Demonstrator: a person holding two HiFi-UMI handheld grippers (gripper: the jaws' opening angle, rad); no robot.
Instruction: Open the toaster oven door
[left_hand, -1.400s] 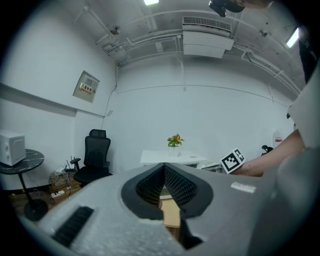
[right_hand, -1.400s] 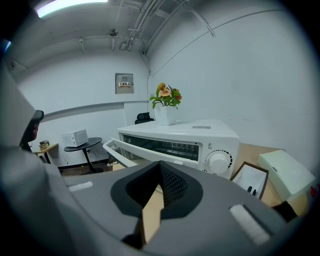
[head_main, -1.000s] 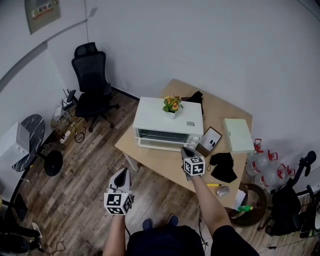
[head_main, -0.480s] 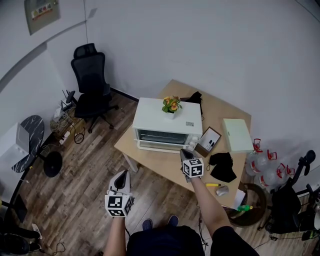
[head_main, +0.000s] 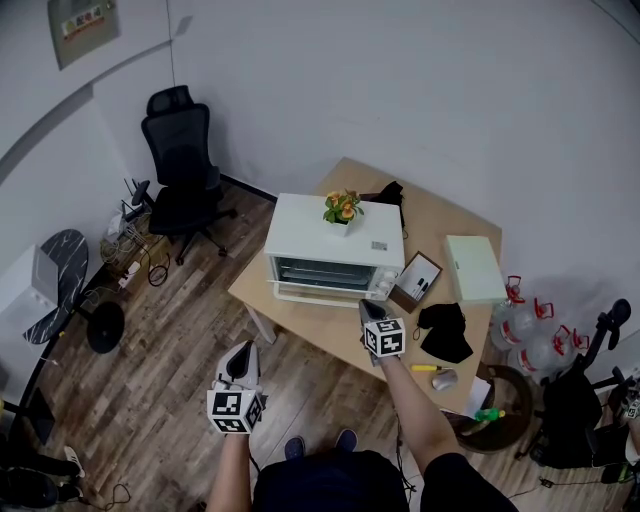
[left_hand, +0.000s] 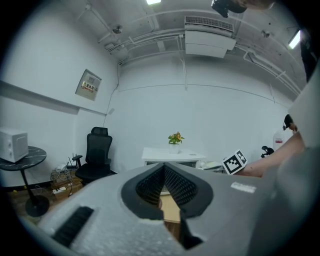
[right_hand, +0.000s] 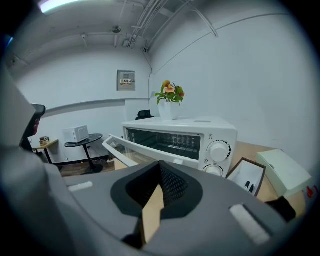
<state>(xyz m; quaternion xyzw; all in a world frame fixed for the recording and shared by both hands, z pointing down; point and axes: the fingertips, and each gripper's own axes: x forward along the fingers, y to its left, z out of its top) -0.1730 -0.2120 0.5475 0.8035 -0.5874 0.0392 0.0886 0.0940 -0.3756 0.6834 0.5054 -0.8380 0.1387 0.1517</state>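
A white toaster oven stands on a wooden table with a potted flower on its top. In the right gripper view the oven is close ahead, and its glass door hangs partly open with the handle tilted out toward me. My right gripper hovers just in front of the oven's right end. Its jaws are shut on nothing. My left gripper is held low over the floor, left of the table, also shut and holding nothing.
Right of the oven lie an open dark-framed box, a pale green box, a black cloth and a mouse. A black office chair stands at the back left. A round side table and water bottles flank the room.
My right gripper has drawn back a little from the oven front. The left gripper has hardly moved.
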